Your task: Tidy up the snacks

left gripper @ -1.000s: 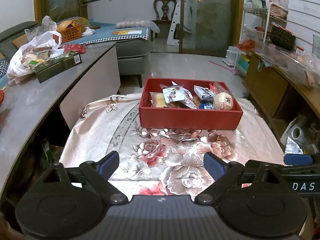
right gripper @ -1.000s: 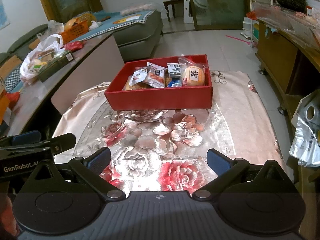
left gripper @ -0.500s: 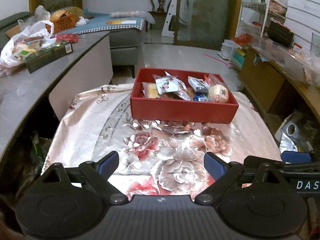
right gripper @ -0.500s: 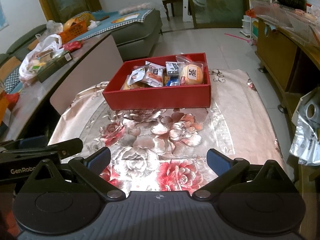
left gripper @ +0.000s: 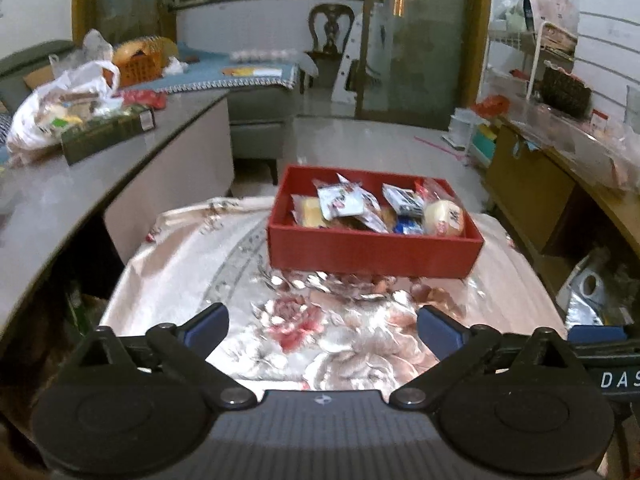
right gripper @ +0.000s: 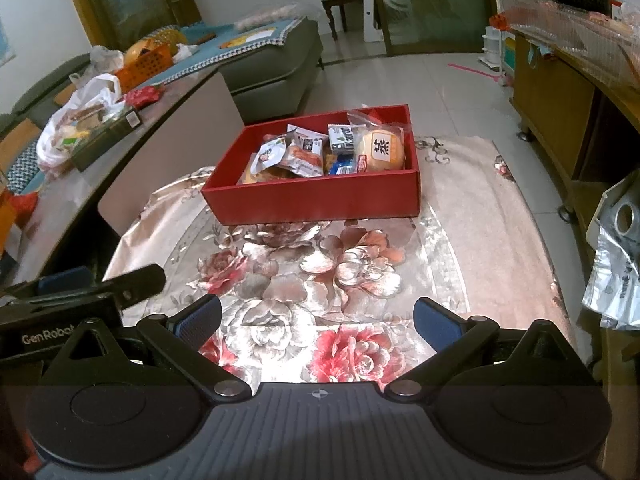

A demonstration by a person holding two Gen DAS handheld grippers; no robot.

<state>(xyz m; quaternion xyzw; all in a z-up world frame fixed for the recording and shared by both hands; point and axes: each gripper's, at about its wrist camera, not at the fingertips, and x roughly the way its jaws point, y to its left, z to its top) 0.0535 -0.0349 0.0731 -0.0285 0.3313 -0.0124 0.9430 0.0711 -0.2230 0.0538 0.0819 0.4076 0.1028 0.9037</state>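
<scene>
A red box (left gripper: 372, 254) (right gripper: 316, 200) stands on the floral tablecloth (left gripper: 320, 332) (right gripper: 320, 276), holding several wrapped snacks (left gripper: 348, 200) (right gripper: 296, 152) and a round bun in a clear bag (left gripper: 444, 218) (right gripper: 380, 146). My left gripper (left gripper: 322, 326) hovers over the cloth well short of the box; its jaws are opening wide with nothing between them. In the right wrist view my right gripper (right gripper: 316, 316) stands open and empty, also short of the box, with the left gripper's body at its lower left.
A curved grey counter (left gripper: 48, 208) (right gripper: 52, 208) runs along the left with a white plastic bag (left gripper: 56, 108) and a dark green box (left gripper: 108, 132). A wooden cabinet (left gripper: 528, 188) and a silvery bag (right gripper: 616, 272) stand right. A grey sofa (right gripper: 272, 68) is behind.
The left wrist view has tilted up a little, so the red box sits lower in it, and the left jaws stand slightly wider. The right wrist view is nearly unchanged.
</scene>
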